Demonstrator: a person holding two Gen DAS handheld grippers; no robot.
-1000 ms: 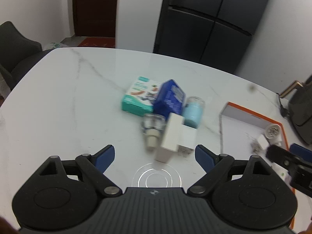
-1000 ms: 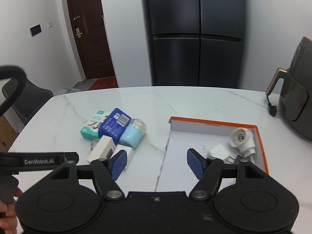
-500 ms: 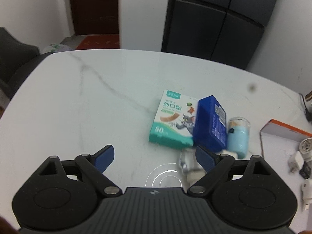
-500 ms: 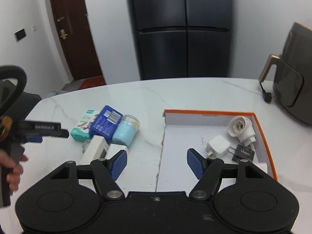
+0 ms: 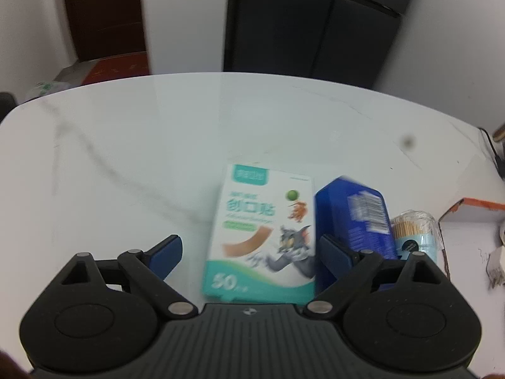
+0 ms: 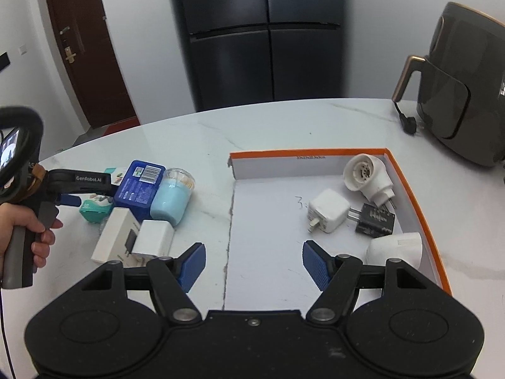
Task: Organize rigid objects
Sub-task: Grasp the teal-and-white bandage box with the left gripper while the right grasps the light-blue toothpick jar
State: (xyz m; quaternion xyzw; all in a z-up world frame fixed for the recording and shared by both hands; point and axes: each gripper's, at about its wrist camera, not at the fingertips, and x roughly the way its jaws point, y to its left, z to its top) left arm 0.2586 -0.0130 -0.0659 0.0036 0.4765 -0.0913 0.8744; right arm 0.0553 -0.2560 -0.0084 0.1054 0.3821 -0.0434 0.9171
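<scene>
Left wrist view: your left gripper (image 5: 249, 254) tilts down over the marble table (image 5: 126, 158), jaws wide and opening. The plaster box (image 5: 262, 237) lies between them, untouched.

Right wrist view: your right gripper (image 6: 252, 267), jaws apart and empty, hangs over the orange-rimmed tray (image 6: 413, 195) holding plugs (image 6: 329, 210). Fridge (image 6: 265, 38) behind.

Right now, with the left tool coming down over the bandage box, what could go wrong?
1. The left tool, its jaws opening, straddles the bandage box, but its right finger sits against the blue box next to it; closing may catch or shove both.
2. The toothpick jar lies on its side against the blue box; a nudge could roll it.
3. The left view is blurred, so alignment is uncertain.
</scene>
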